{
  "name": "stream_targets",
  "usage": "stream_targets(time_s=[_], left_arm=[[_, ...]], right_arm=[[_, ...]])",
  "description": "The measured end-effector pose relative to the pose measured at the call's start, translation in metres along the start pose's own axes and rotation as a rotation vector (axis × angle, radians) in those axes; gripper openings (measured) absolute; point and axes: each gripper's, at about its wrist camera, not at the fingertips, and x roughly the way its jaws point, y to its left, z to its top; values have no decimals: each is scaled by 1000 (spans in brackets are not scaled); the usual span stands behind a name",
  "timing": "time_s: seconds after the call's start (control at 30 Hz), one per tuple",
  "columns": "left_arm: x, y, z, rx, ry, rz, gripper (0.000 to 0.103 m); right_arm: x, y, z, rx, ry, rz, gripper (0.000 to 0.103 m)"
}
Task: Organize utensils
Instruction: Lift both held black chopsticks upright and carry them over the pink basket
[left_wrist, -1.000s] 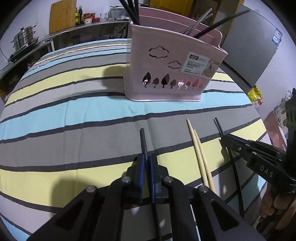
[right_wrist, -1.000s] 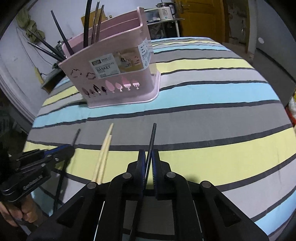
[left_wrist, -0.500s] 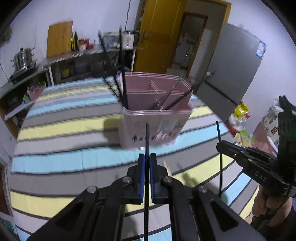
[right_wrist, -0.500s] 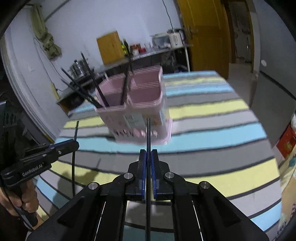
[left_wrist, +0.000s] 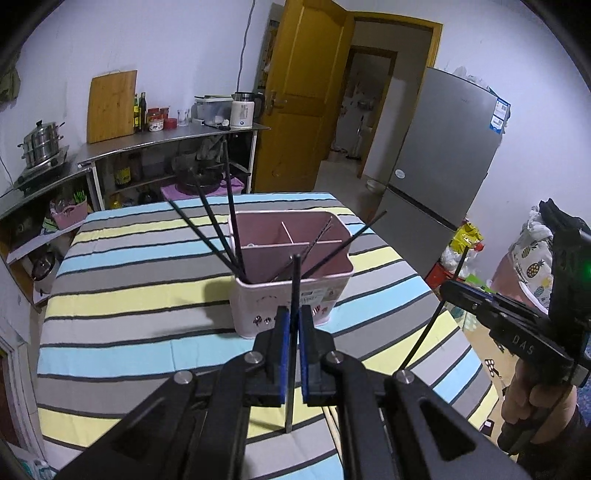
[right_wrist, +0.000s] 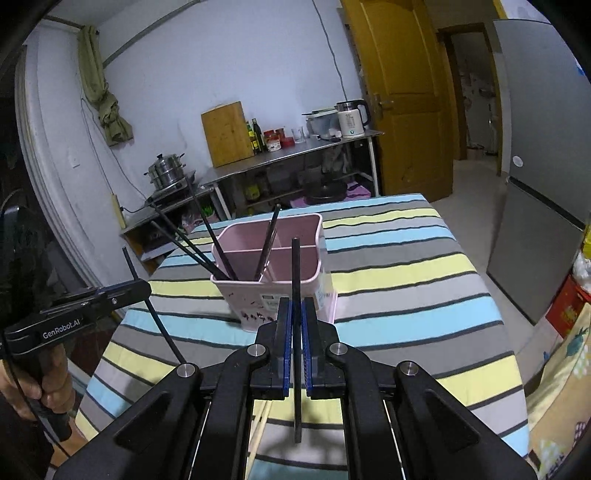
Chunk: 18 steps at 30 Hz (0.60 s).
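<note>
Striped cloth in blue, yellow and grey covers the desk (left_wrist: 122, 295), with a steel kitchen shelf and a yellow door behind it. On the cloth stands a pink plastic utensil basket with divided compartments (left_wrist: 291, 291), already holding several thin black chopsticks that lean outward.

Both tools hang above the near side of the basket. The left tool (left_wrist: 291, 332) is clamped on a thin black chopstick (left_wrist: 295, 280), upright, its top end pointing up in front of the basket's near wall. The right tool (right_wrist: 294, 325) grips a second black chopstick (right_wrist: 295, 269) the same way. Its basket (right_wrist: 280, 280) sits straight ahead and below.

Each stick's long axis runs roughly vertical, so dropping them in likely needs forward travel over the rim. Neither tool looks clearly nearer.
</note>
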Motion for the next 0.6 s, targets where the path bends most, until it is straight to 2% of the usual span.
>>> stream_targets(time_s=[0.6], left_arm=[[-34, 6, -18, -24, 18, -14, 5]], right_arm=[[-27, 12, -7, -28, -17, -12, 5]])
